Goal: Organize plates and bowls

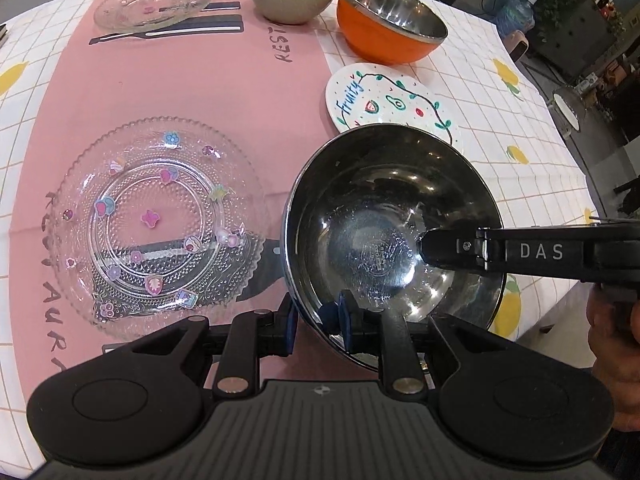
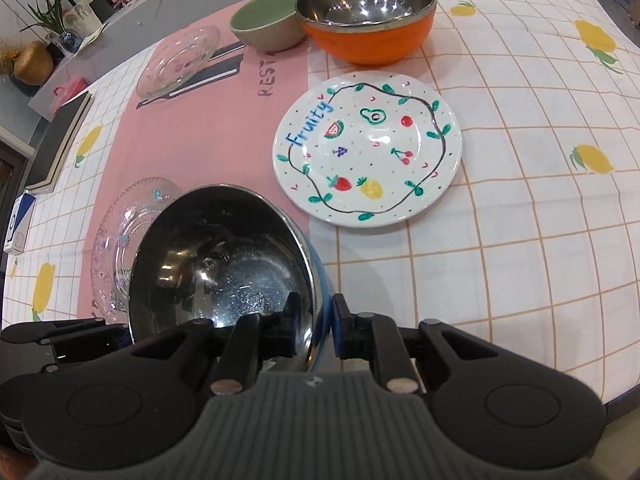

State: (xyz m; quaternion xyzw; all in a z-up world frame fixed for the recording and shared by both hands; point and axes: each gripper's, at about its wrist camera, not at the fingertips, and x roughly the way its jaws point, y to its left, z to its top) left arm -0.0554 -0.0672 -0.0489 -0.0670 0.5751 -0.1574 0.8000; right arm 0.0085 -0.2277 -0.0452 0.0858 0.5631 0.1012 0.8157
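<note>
Held bowl: a round stainless-steel bowl with a blue outer wall (image 1: 394, 216), tilted, its mirrored inside facing both cameras; it sits low over the near part of the table, between the near glass plate and the fruit plate.
Left gripper: the black left gripper (image 1: 318, 322) is clenched on the near rim of that bowl, one blue pad inside the wall and one outside.
Right gripper: the black right gripper (image 2: 316, 314) grasps the opposite rim, one finger inside and the blue-padded one against the blue outer wall; in the left wrist view its finger marked "DAS" reaches in from the right over the bowl.
Hand: part of a person's hand (image 1: 612, 344) shows at the right edge behind that finger.
Near glass plate: a clear glass plate with a scalloped edge and small coloured flower stickers (image 1: 160, 224) lies flat on the mat just beside the held bowl, on its left.
Fruit plate: a white ceramic plate painted with fruit and the word "Fruity" (image 2: 368, 150) lies flat on the cloth beyond the bowl.
Far bowls: an orange bowl with a steel inside (image 2: 368, 16) and a beige bowl with a green inside (image 2: 266, 26) stand side by side at the far edge.
Far glass plate: a second clear glass plate (image 1: 154, 2) rests on the mat's printed cutlery.
Surfaces: a pink placemat (image 1: 192, 80) lies over a white checked tablecloth with lemon prints (image 2: 520, 240).
</note>
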